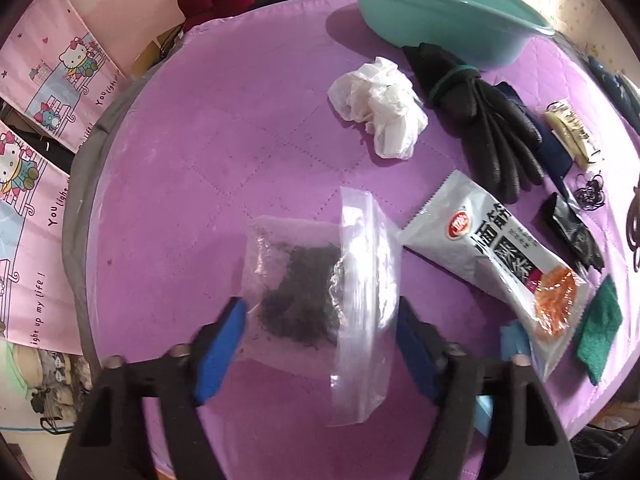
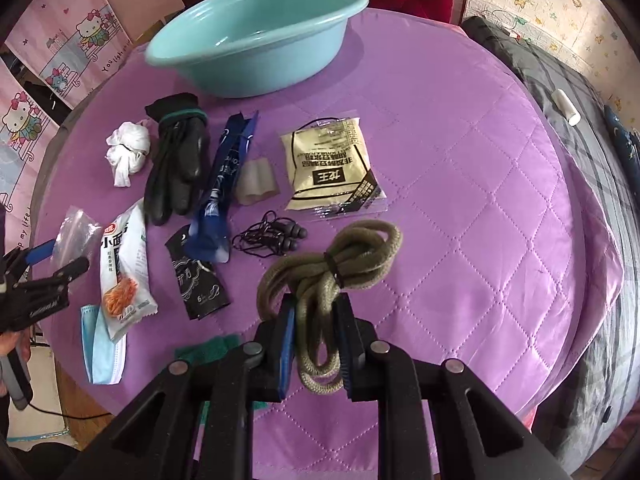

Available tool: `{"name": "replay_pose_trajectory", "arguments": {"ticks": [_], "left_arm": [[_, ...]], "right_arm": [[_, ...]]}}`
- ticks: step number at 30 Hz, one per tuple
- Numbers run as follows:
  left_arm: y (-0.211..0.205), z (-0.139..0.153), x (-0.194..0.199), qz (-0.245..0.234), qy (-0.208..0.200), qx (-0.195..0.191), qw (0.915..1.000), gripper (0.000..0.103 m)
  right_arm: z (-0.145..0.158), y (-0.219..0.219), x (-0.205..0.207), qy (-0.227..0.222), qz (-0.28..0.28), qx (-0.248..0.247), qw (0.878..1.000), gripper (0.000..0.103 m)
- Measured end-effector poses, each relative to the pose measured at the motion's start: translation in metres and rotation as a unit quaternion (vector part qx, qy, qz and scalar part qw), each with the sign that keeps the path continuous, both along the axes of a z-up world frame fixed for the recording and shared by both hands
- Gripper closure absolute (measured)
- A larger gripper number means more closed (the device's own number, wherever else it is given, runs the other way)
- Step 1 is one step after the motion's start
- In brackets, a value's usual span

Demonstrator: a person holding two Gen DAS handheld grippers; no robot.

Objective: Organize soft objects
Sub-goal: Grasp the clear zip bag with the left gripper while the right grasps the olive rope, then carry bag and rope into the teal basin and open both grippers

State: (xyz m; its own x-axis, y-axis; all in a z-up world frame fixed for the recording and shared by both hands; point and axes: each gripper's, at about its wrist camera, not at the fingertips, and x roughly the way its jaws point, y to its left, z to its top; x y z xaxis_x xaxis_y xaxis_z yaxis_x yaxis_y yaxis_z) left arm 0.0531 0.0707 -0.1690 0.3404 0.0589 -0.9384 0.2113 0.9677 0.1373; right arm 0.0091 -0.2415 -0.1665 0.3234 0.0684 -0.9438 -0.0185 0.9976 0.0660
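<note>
My left gripper [image 1: 320, 312] is open, its blue pads on either side of a clear zip bag [image 1: 320, 276] holding dark tea leaves, which lies on the purple quilted tabletop [image 1: 200, 160]. The bag also shows in the right wrist view [image 2: 76, 232]. My right gripper [image 2: 316, 312] is shut on a coil of olive rope [image 2: 336, 264] that rests on the tabletop. An empty teal basin [image 2: 260, 32] stands at the far side, also in the left wrist view [image 1: 432, 12].
On the table lie a crumpled white plastic bag [image 1: 380, 108], black gloves [image 1: 480, 120], a white snack packet [image 1: 500, 248], a green scouring pad [image 1: 600, 328], a blue face mask [image 2: 100, 344], black earphones [image 2: 272, 236] and a beige packet [image 2: 332, 164]. Red chair behind the basin.
</note>
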Motion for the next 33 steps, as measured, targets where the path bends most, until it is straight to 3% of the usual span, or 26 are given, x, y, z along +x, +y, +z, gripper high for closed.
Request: {"name": "replay_pose_trajectory", "arguments": {"ticks": [2,5,21,33], "left_arm": [[0.000,-0.001,0.003,-0.004,0.003,-0.002,1.0000,0.052],[-0.006,0.004,0.003,-0.020,-0.004,-0.001,0.9998,0.060],[-0.022,0.043,-0.014,-0.021,-0.001,-0.045,0.9987,0.061],[-0.049,0.117,-0.013,-0.063,-0.024,-0.079,0.9945,0.061]], "right_arm": [[0.001,-0.002,-0.002,-0.001,-0.001,0.001,1.000,0.084],[0.002,-0.001,-0.003,-0.003,-0.001,0.000,1.000,0.084],[0.014,0.003,-0.001,-0.009,0.019,0.007,1.000,0.084],[0.069,0.008,0.017,-0.030,0.020,0.011,0.999,0.084]]}}
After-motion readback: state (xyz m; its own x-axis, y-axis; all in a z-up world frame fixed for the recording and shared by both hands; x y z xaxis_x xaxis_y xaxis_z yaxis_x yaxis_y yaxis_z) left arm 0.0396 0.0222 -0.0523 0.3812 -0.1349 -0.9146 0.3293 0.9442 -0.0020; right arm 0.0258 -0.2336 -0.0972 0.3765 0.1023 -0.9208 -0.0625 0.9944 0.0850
